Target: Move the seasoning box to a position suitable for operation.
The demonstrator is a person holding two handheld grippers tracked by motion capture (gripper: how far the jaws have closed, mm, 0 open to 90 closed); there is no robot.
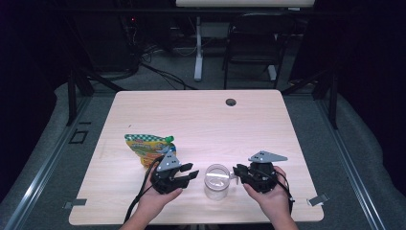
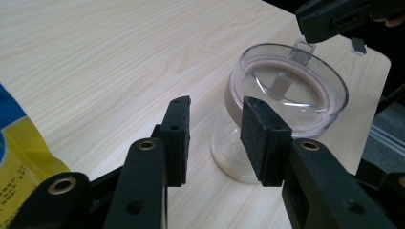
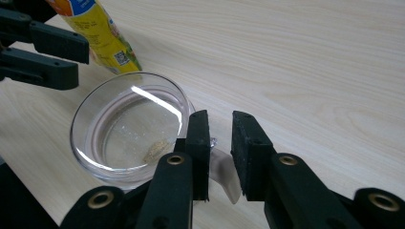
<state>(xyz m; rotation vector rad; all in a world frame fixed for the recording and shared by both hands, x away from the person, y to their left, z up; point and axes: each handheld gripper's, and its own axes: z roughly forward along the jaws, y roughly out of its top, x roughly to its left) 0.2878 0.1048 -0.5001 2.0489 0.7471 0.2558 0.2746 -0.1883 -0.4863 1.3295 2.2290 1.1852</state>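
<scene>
When looking along the left gripper (image 2: 212, 107) in its own view, find its jaws apart, nothing between the pads but bare pale wooden surface (image 2: 119, 57). Just past them, at centre right of that frame, see a clear jar (image 2: 286, 90) standing upright, with a see-through lid on top and a pale ring under the rim. Not touching the jar, as far as can be told. Along the right gripper (image 3: 219, 119) in its own view, find jaws also parted, narrowly, with the jar's clear tab (image 3: 224, 176) lying in the gap low in the frame. Looks to rest against the left-hand pad, with daylight on the other side, so not clamped. Left of those jaws, look down through the jar's round top to a small tan crumb (image 3: 155, 150) on its bottom. Farther out, at the upper left of that frame, note a yellow printed pouch (image 3: 102, 38) lying on the surface just behind the jar. From the high view, place the jar at lower centre, between both grippers, near the front edge. Place the left hand (image 1: 155, 199) and right hand (image 1: 270, 196) at the bottom of the frame, the pouch up and left of the left gripper, and a dark chair (image 1: 253, 43) beyond the far edge.
</scene>
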